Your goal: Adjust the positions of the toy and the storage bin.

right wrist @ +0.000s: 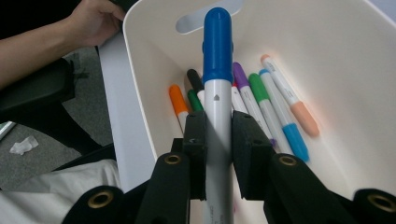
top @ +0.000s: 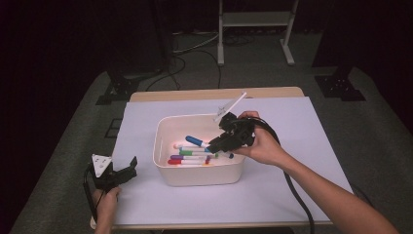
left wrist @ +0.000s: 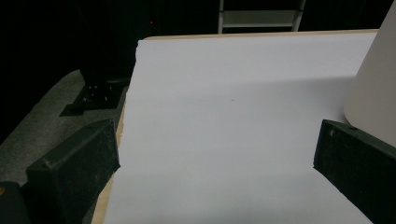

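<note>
Right tool (right wrist: 218,140) clamped on a blue-capped marker (right wrist: 217,70), both jaws pressing the white barrel from either side, cap pointing away from the tool and out over the inside of the white bin (right wrist: 355,70). In the high view the right tool (top: 214,142) sits over the bin's right half, tilted down toward the bin's contents, right hand (top: 263,146) behind it, cable trailing toward the near right edge of the surface. Under the held marker, loose markers lie on the bin floor: orange cap (right wrist: 178,100), green cap (right wrist: 258,88), purple cap (right wrist: 240,74), one with a peach end and a blue end (right wrist: 292,112), also a dark-capped one (right wrist: 195,80) partly hidden by the held barrel. Bin (top: 195,178) stands around the middle of the surface (top: 272,195), on the white sheet. Left tool (top: 127,170) rests near the near left corner of the surface, left of the bin and apart from it, jaws spread wide with nothing between them; left hand (top: 104,202) holds it from below. Left gripper view: bare white sheet (left wrist: 224,116) between the jaws, bin wall (left wrist: 376,84) at the right edge just past the right jaw.
</note>
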`<state>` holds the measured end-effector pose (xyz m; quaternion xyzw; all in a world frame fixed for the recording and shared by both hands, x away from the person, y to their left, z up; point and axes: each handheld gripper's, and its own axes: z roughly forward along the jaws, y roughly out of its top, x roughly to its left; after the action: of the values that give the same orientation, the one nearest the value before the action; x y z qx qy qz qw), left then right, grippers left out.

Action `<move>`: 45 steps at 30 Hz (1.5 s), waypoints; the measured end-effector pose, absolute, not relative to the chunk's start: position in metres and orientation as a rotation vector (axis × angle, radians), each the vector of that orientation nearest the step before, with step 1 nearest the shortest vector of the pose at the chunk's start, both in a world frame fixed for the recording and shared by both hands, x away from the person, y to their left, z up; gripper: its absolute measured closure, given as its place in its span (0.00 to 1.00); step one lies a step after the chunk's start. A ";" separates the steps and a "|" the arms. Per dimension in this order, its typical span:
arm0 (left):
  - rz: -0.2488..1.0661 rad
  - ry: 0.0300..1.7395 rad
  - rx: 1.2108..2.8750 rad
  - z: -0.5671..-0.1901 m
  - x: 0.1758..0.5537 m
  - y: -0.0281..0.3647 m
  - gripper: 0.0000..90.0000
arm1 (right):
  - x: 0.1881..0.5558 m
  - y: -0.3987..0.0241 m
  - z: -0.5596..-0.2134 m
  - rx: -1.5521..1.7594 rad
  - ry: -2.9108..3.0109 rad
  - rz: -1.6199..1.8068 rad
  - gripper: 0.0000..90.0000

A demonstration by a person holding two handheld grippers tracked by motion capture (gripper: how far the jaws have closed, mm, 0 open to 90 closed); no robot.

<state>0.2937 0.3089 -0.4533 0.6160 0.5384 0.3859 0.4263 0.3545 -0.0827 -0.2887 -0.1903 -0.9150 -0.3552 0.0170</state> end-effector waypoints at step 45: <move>0.964 1.347 1.536 -0.453 0.294 0.310 0.00 | 0.374 -0.012 -0.339 -0.355 -2.865 -0.856 0.74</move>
<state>0.2940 0.3097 -0.4534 0.6149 0.5391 0.3858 0.4271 0.3735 -0.0121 -0.3393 -0.1178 -0.9494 -0.2838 0.0651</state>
